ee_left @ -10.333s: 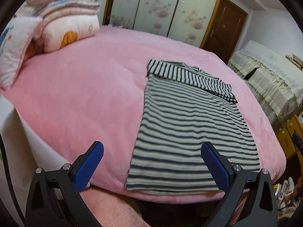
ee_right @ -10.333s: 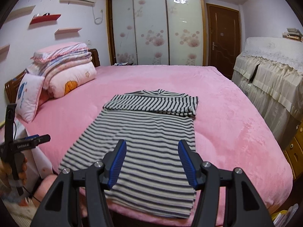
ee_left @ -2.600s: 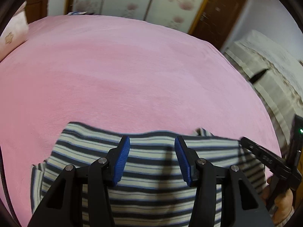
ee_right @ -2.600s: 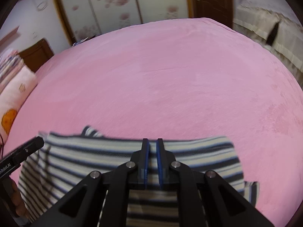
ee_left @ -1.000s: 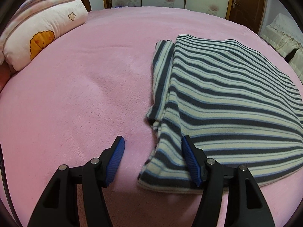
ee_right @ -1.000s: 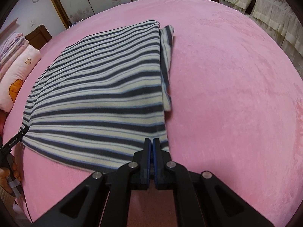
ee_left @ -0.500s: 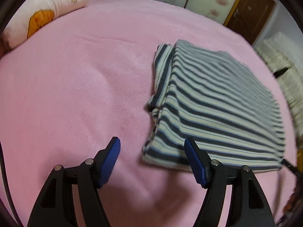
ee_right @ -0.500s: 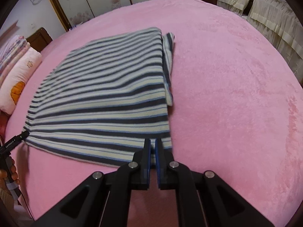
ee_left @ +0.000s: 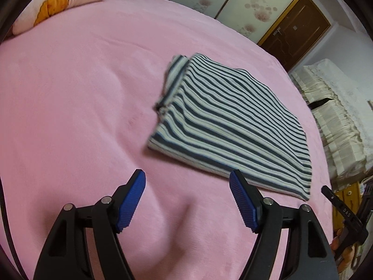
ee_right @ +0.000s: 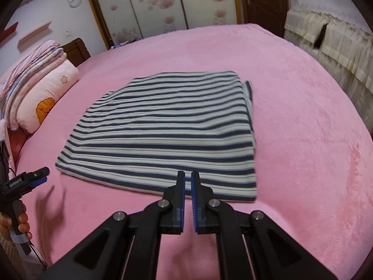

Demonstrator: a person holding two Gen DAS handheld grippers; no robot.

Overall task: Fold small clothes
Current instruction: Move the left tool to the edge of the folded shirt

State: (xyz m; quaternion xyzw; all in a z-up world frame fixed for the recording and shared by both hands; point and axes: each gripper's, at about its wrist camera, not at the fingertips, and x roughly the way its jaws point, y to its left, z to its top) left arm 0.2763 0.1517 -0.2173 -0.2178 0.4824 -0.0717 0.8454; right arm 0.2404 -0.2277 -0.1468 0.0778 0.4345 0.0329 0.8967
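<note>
A: Bedroom scene, seen from two hand-held grippers. What lies on the bed?

B: A striped shirt, folded into a rough rectangle, lies flat on the pink bedcover near the middle of the bed. Dark and pale stripes run across it. One narrow folded edge peeks out along its side.

A: Where are the grippers?

B: Both hover above the bedcover at the near edge of the shirt, touching nothing. The left gripper has its blue-padded jaws set wide apart and they have just been opening; only bare pink cover shows between them, with the shirt's corner just beyond. The right gripper has its jaws closed almost together, with nothing between them, just in front of the shirt's near hem.

A: Any containers?

B: None visible. A pillow with an orange cartoon print sits at the head of the bed, under a stack of folded blankets. A hand holding the left gripper's handle shows at the edge of the right view.
</note>
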